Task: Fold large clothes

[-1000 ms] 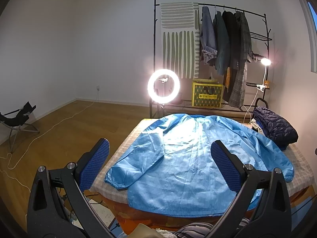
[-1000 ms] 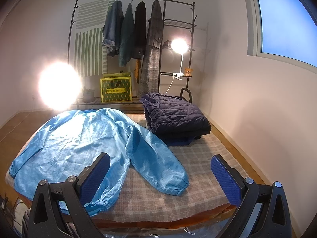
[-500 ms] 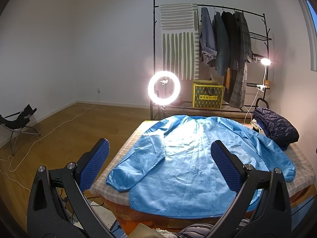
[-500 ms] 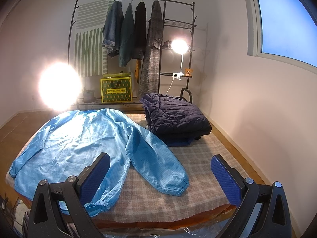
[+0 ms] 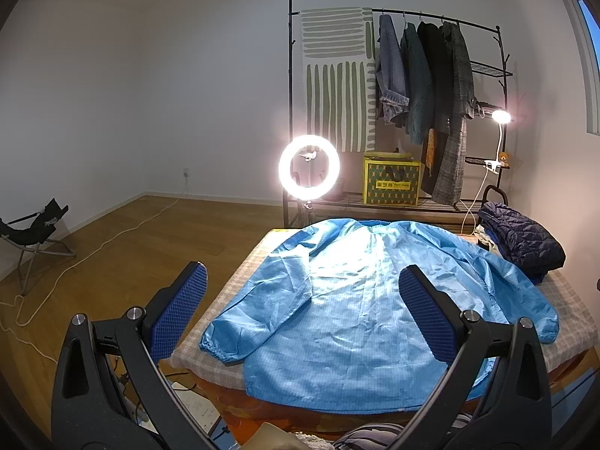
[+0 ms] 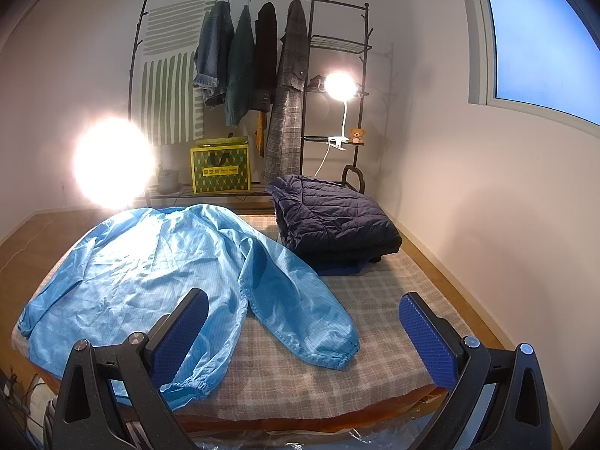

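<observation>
A large light-blue jacket (image 5: pixel 360 300) lies spread flat, front down, on a checked cloth-covered table (image 5: pixel 225 300); it also shows in the right wrist view (image 6: pixel 161 262). Its right sleeve (image 6: pixel 300 307) lies out over the checked cloth (image 6: pixel 375 337), and its left sleeve (image 5: pixel 247 322) ends near the table's left edge. My left gripper (image 5: pixel 300 307) is open and empty, held above and short of the jacket's hem. My right gripper (image 6: pixel 303 333) is open and empty, above the table's near right part.
A folded dark navy padded jacket (image 6: pixel 333 221) sits at the table's far right. Behind stand a clothes rack (image 5: pixel 420 86) with hanging coats, a ring light (image 5: pixel 309 167), a yellow box (image 5: pixel 392 183) and a clip lamp (image 6: pixel 339 86). A folding chair (image 5: pixel 33 228) stands at left.
The left gripper's view has shifted slightly, with the jacket sitting a little further right and higher in frame. The right view is nearly unchanged. Both grippers stay open.
</observation>
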The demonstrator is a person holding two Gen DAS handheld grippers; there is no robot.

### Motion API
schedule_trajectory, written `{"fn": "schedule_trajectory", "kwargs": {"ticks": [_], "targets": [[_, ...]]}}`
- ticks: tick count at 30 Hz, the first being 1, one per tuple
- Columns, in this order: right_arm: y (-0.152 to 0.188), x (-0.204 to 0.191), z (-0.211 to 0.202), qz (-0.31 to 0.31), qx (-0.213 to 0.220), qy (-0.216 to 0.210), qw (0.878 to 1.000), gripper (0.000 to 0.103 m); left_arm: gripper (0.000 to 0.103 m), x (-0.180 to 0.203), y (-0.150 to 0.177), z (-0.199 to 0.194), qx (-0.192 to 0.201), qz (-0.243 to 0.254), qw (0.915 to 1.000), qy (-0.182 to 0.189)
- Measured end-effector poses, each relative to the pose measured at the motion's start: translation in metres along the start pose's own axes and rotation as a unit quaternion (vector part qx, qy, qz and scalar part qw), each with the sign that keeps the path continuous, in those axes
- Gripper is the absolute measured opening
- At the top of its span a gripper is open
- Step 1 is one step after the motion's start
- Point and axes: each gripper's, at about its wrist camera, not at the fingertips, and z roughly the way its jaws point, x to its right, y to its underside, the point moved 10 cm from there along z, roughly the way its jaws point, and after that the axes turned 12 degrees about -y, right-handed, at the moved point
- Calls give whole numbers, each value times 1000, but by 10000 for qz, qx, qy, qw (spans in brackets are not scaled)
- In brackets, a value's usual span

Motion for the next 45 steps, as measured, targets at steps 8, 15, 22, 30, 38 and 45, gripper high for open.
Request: {"fn": "schedule_trajectory", "kwargs": {"ticks": [8,15,22,30,38,45], "targets": [[0,0,0,1,-3,-3,10000,103,103,0,-1,-1,11,2,10000,-7],[0,0,0,-4,-1,2,10000,103,103,0,-2,-2,14,9,10000,-14],[0,0,0,-5,-2,-6,10000,103,103,-4,0,1,-1,-1,10000,-31],[-2,-8,9,-76,-40,-47,10000,103,103,-15,18,24,-75,9,9998,-157],[-20,-19,32,-280,95,-7,9996,103,103,-29,37,60,-203,-113,9991,-346],[-54,-20,72,-240,305,21,9992,102,95,-64,71,120,-552,-140,9965,-607]]}}
